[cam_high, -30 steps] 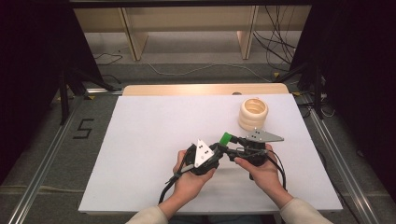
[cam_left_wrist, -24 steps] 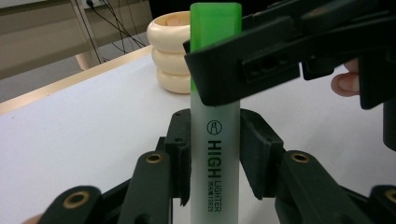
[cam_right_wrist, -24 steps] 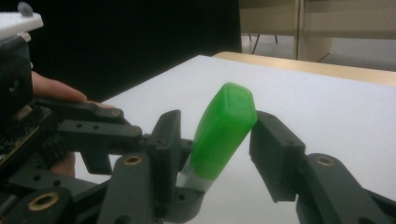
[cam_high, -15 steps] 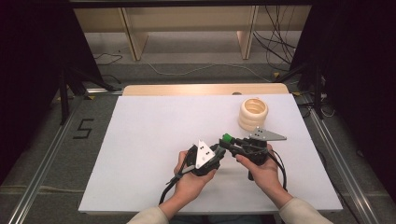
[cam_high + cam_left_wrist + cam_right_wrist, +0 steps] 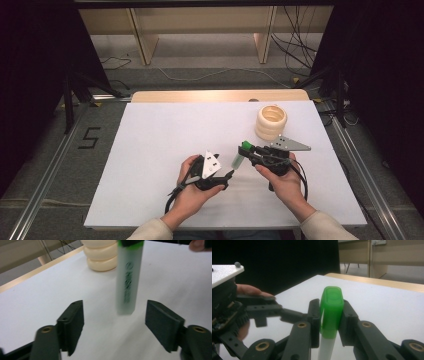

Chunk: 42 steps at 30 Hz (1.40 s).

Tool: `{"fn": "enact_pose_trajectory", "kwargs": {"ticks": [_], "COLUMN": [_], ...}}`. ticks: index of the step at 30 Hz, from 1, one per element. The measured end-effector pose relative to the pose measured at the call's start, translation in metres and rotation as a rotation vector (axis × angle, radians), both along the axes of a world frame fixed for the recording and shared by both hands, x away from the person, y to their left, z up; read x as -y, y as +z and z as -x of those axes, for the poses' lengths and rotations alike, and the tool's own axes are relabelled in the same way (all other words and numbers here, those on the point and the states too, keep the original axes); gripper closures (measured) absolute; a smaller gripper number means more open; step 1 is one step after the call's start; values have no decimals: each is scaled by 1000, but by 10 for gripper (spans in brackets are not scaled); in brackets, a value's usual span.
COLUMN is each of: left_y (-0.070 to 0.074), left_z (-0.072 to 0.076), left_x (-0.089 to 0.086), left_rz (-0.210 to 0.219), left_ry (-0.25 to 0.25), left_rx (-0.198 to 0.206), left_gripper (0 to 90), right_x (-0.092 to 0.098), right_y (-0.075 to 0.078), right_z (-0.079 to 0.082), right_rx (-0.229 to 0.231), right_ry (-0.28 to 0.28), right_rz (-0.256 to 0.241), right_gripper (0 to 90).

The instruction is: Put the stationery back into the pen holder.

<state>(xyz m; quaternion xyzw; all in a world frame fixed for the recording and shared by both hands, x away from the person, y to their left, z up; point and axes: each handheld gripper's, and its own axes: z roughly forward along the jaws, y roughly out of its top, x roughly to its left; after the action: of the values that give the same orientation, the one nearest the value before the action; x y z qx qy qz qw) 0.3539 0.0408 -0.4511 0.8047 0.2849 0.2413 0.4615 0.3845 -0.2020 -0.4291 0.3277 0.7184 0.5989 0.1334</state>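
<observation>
A highlighter (image 5: 238, 157) with a green cap (image 5: 331, 311) and a pale translucent barrel (image 5: 128, 277) hangs cap-up over the white table (image 5: 150, 145). My right gripper (image 5: 248, 151) is shut on the cap, its jaws pressed against both sides. My left gripper (image 5: 227, 176) is open just below and left of the pen's lower end. In the left gripper view the barrel's end hangs between and a little beyond the wide-apart fingers (image 5: 72, 322), touching neither.
A cream stack of rings (image 5: 270, 121) stands on the table behind the right gripper, also seen as the ring stack (image 5: 100, 255) in the left gripper view. The table's wooden far edge (image 5: 200, 95) runs behind it. Bare white surface lies left and front.
The right gripper has swung the highlighter from pointing left to hanging nearly upright, and both hands have drawn slightly nearer each other, bringing the barrel's end between the left jaws.
</observation>
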Motion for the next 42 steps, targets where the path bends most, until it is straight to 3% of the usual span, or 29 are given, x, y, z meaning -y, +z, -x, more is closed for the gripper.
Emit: {"fn": "enact_pose_trajectory", "kwargs": {"ticks": [6, 11, 17, 26, 42], "left_y": [0, -9, -14, -16, -20], "left_z": [3, 13, 21, 21, 19], "left_x": [-37, -68, -98, -115, -115], "left_rz": [-6, -17, -28, -31, -43], "left_ry": [8, 38, 90, 137, 149], "left_rx": [-34, -71, -69, -68, -79], "left_gripper": [186, 190, 184, 185, 188], "right_x": [4, 5, 7, 15, 37], "right_y": [2, 2, 5, 11, 25], "right_z": [-1, -1, -3, -7, -20], "right_rx": [23, 29, 47, 63, 88], "right_ry": [-16, -22, -28, -56, -139], "right_rz": [18, 28, 39, 45, 25], "right_gripper": [746, 747, 747, 747, 747]}}
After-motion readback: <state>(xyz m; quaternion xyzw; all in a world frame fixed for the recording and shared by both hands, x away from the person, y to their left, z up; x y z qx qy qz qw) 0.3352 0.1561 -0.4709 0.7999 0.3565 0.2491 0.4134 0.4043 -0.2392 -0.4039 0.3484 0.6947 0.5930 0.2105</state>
